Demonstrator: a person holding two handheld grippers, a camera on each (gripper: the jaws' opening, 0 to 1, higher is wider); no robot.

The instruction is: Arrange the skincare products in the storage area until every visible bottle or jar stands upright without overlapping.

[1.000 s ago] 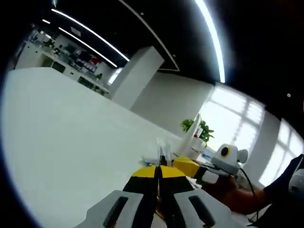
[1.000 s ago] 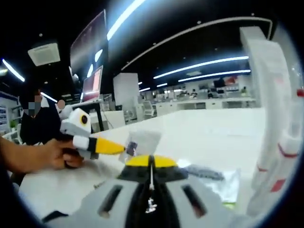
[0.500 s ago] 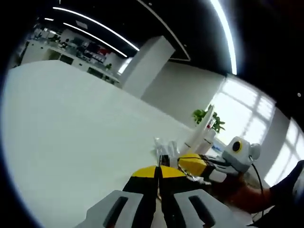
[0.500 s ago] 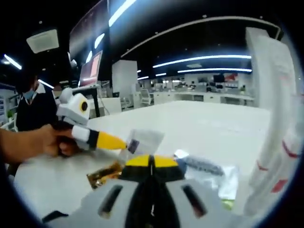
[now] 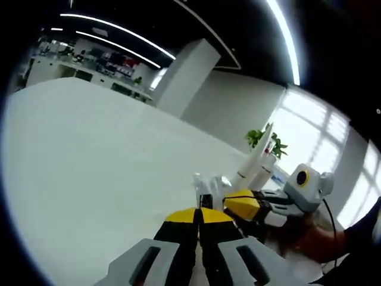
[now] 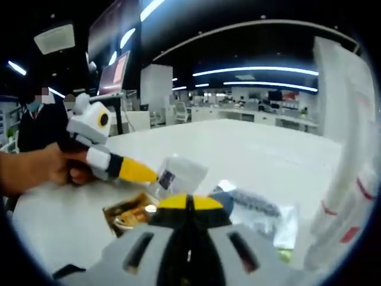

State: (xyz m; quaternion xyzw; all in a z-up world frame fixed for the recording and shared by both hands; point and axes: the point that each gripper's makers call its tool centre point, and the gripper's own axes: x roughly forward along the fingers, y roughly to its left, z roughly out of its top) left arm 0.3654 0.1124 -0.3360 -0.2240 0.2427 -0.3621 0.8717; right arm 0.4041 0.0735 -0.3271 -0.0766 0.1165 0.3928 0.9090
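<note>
Left gripper view: the left gripper (image 5: 200, 215) has its jaws closed together on nothing above the white table (image 5: 89, 155), with a clear packet (image 5: 208, 183) just past its tips and the right gripper (image 5: 244, 205) entering from the right. Right gripper view: a hand (image 6: 56, 170) holds the left gripper toward the clear packet; a gold sachet (image 6: 128, 213), then the right gripper, clenched empty, a transparent pouch (image 6: 262, 214) and a tall white tube (image 6: 345, 173) follow.

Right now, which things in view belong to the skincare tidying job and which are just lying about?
Job:
white tube
clear sachet
gold packet
dark sachet
left gripper
right gripper

Lying about:
plant
monitor
</note>
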